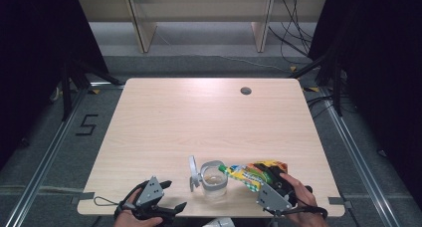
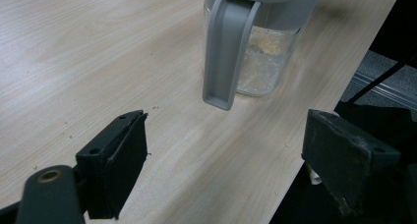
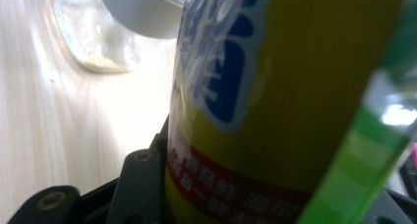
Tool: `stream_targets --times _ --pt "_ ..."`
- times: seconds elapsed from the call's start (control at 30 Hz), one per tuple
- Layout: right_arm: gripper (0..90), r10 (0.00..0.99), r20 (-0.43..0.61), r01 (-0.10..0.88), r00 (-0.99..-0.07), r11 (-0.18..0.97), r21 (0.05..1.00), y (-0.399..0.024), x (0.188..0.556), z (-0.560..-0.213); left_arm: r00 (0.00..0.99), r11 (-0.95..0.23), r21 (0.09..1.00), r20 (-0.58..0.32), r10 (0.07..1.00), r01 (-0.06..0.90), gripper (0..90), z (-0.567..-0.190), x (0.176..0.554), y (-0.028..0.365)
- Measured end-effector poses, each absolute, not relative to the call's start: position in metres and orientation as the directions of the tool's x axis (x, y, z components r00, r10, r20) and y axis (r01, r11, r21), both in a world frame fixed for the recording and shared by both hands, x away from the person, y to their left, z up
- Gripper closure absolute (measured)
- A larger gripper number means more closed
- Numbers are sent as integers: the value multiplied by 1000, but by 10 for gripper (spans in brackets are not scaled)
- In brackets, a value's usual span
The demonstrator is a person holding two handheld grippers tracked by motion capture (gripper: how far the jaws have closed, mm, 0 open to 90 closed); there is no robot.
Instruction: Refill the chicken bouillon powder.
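One clear jar (image 1: 215, 181) with a grey rim and one flipped-open grey lid (image 1: 192, 172), standing near the desk's (image 1: 199, 117) front edge. One yellow-green snack bag (image 1: 255, 173), clamped in the right gripper (image 1: 276, 185), tilted with its mouth over the jar's rim. Left gripper (image 1: 168, 197) hanging at the front-left edge, gaping wide, nothing between its two pads. Some pale crumbs inside the jar.

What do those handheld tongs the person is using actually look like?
Both tongs are black. The left tongs and right tongs each carry a grey three-cornered plate on top and trail a thin dark cable. Seen close in the left gripper view, the fingers are blocky black pads on bolted arms. The forearms are bare, without sleeves.
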State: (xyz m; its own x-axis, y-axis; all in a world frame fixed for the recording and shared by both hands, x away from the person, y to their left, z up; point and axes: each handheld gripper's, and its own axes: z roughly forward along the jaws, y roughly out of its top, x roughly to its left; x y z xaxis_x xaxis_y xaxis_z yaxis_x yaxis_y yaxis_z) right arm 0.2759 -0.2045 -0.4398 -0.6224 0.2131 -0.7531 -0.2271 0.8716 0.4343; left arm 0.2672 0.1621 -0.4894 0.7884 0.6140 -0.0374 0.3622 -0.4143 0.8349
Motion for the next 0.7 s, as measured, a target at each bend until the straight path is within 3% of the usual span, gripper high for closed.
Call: stream_targets --times 0.27,0.3,0.47,0.57,0.63,0.7 --pt "560 131 -815 -246 -564 916 318 -198 271 -439 784 -414 829 -49 618 377 165 -490 266 162" --pt "560 82 -834 -281 -546 920 275 -197 273 -437 785 -414 829 -48 618 377 166 -490 266 162" --pt "560 66 -852 -267 -520 934 236 -192 268 -437 772 -392 829 -72 632 399 165 -491 265 161" --pt "560 -56 -883 -339 -465 933 120 -188 270 -432 770 -392 828 -73 634 401 165 -491 265 161" --pt "560 -20 -879 -300 -477 944 141 -189 267 -433 769 -391 828 -74 635 402 165 -491 265 161" --pt "561 -68 -893 -325 -445 941 90 -185 267 -433 773 -396 828 -69 631 397 166 -491 265 161"
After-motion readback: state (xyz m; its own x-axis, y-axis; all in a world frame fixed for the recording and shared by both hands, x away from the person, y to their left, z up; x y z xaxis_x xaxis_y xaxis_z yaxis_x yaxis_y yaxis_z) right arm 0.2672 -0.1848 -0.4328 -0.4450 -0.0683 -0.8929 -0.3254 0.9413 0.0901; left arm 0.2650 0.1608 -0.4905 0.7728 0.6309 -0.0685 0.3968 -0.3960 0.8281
